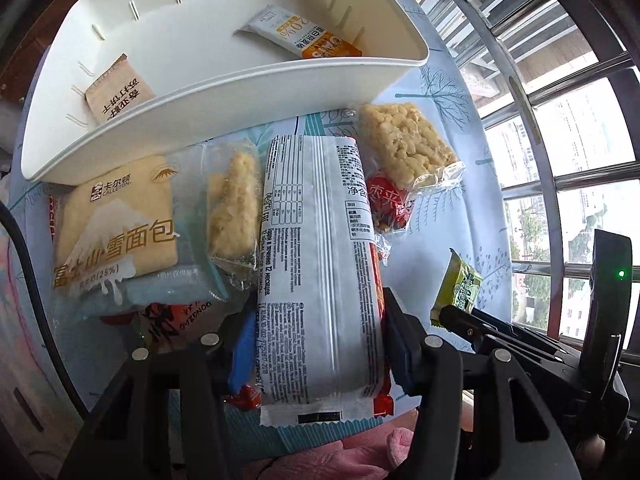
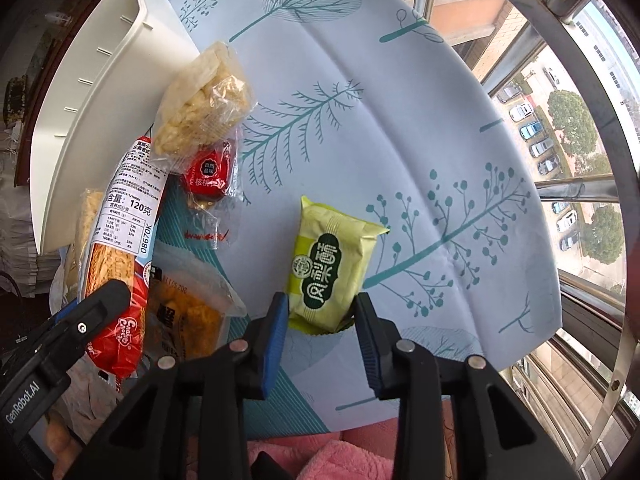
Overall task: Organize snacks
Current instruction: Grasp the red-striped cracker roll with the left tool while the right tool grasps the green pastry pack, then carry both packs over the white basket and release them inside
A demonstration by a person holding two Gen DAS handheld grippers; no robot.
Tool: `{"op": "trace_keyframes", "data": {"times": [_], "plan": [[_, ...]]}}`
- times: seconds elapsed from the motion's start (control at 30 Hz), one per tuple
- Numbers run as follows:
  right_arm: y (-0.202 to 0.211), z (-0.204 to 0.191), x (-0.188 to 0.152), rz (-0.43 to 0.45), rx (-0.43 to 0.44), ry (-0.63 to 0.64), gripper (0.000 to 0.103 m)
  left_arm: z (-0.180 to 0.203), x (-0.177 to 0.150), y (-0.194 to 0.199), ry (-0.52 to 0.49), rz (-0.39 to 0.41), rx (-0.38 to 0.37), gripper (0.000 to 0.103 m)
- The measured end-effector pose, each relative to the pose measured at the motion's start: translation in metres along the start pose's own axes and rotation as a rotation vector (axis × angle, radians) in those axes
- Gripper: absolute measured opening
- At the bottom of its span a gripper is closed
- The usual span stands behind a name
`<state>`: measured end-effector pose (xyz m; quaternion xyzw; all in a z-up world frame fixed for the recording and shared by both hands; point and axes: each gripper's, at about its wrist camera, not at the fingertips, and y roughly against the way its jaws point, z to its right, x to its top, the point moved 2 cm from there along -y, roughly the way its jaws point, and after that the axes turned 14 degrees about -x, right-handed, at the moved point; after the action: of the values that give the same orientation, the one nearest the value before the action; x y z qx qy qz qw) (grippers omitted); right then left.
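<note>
My left gripper [image 1: 316, 344] is shut on a long white-backed cracker packet [image 1: 316, 260], its pads pressing both long edges near the packet's near end. The right wrist view shows the same packet's red side [image 2: 120, 280]. My right gripper [image 2: 320, 308] is shut on the near end of a small green snack packet [image 2: 332, 272]. That green packet [image 1: 460, 284] also shows at the lower right of the left wrist view. A white bin [image 1: 240, 92] stands just beyond the pile, holding a brown packet [image 1: 118, 92] and a white-orange bar [image 1: 304, 36].
Loose snacks lie by the bin: a bread packet [image 1: 116, 232], a crumbly cake [image 1: 234, 208], a puffed rice bar [image 2: 200, 96] and a red walnut sweet [image 2: 208, 176]. The tree-print tablecloth [image 2: 400, 140] ends near window bars [image 1: 560, 80]. Pink cloth [image 1: 360, 452] lies below.
</note>
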<state>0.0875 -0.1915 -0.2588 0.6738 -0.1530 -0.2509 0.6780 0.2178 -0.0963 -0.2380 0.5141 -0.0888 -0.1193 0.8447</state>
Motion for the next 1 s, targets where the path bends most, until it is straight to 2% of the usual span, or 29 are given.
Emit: {"op": "trace_keyframes", "data": {"times": [0.3, 0.47, 0.7, 0.8, 1.0], "plan": [[0.03, 0.016, -0.02, 0.091, 0.007, 0.022, 0.034, 0.009, -0.03, 0.033, 0.019, 0.131, -0.11, 0.053], [0.048, 0.026, -0.03, 0.144, 0.006, 0.046, 0.034, 0.013, -0.048, 0.059, 0.012, 0.229, -0.186, 0.053], [0.073, 0.039, -0.041, 0.218, 0.01, 0.08, 0.034, 0.016, -0.061, 0.095, -0.004, 0.368, -0.256, 0.053], [0.091, 0.053, -0.041, 0.247, 0.017, 0.089, 0.034, 0.019, -0.062, 0.11, -0.021, 0.428, -0.262, 0.053], [0.109, 0.051, -0.038, 0.295, 0.032, 0.11, 0.034, 0.02, -0.055, 0.142, -0.054, 0.535, -0.256, 0.053]]}}
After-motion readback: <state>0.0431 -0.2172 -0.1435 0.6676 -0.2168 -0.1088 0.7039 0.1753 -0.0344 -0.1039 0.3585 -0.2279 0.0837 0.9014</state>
